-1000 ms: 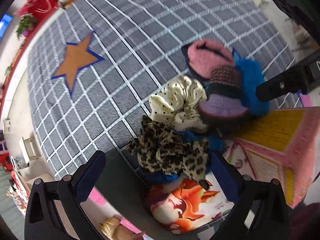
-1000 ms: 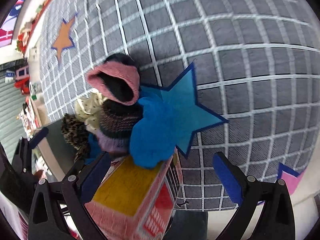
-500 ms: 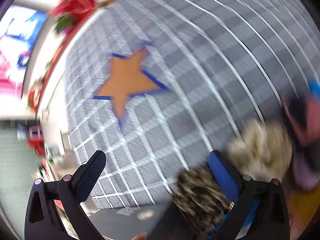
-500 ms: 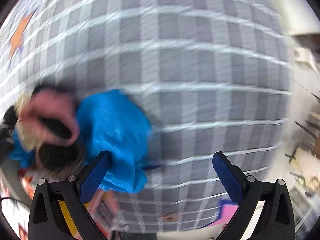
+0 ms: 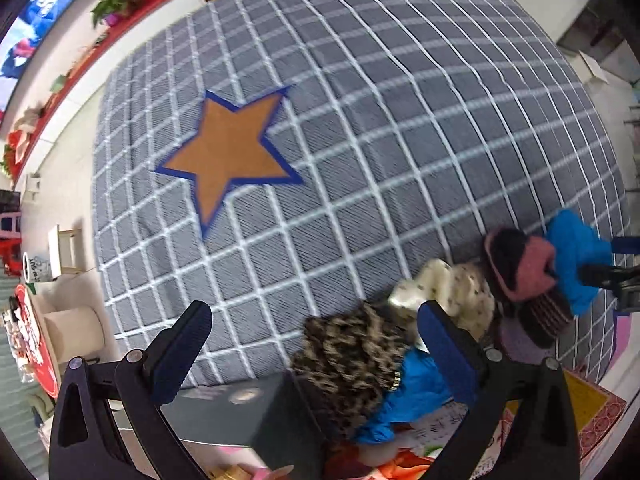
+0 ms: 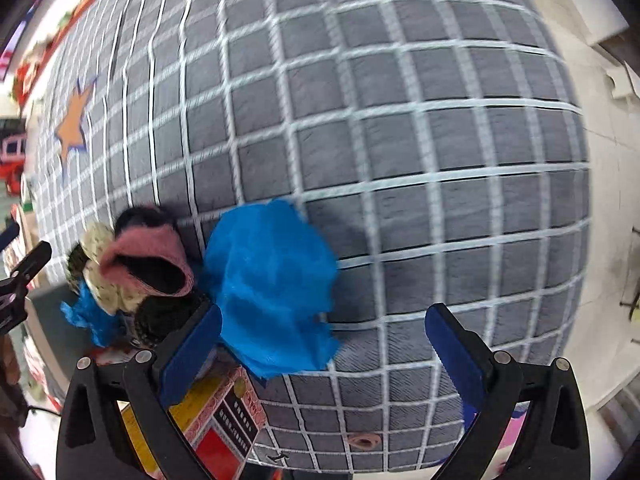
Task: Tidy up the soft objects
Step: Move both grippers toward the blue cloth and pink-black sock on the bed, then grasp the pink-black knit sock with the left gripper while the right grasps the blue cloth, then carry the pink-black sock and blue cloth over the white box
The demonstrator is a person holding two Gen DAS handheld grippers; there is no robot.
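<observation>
A heap of soft things lies on the grey checked rug [image 5: 380, 120]. In the left wrist view I see a leopard-print cloth [image 5: 352, 356], a cream dotted cloth [image 5: 452, 292], a pink and dark knitted hat [image 5: 520, 268] and a blue fluffy cloth [image 5: 576, 252]. My left gripper [image 5: 312, 344] is open, with the leopard cloth beside its right finger. In the right wrist view the blue fluffy cloth [image 6: 272, 288] lies between the open fingers of my right gripper [image 6: 324, 344], untouched. The pink hat [image 6: 148, 264] sits to its left.
A dark grey box [image 5: 248, 412] and a pink and yellow box [image 6: 216, 420] stand at the near edge by the heap. An orange star [image 5: 228, 152] is on the rug. Shelves, plants and a white bin [image 5: 76, 332] line the left side.
Both grippers swung away from the heap and back up; the left view now looks further left over the rug, the right view further right. The heap has not moved. Both grippers stayed open.
</observation>
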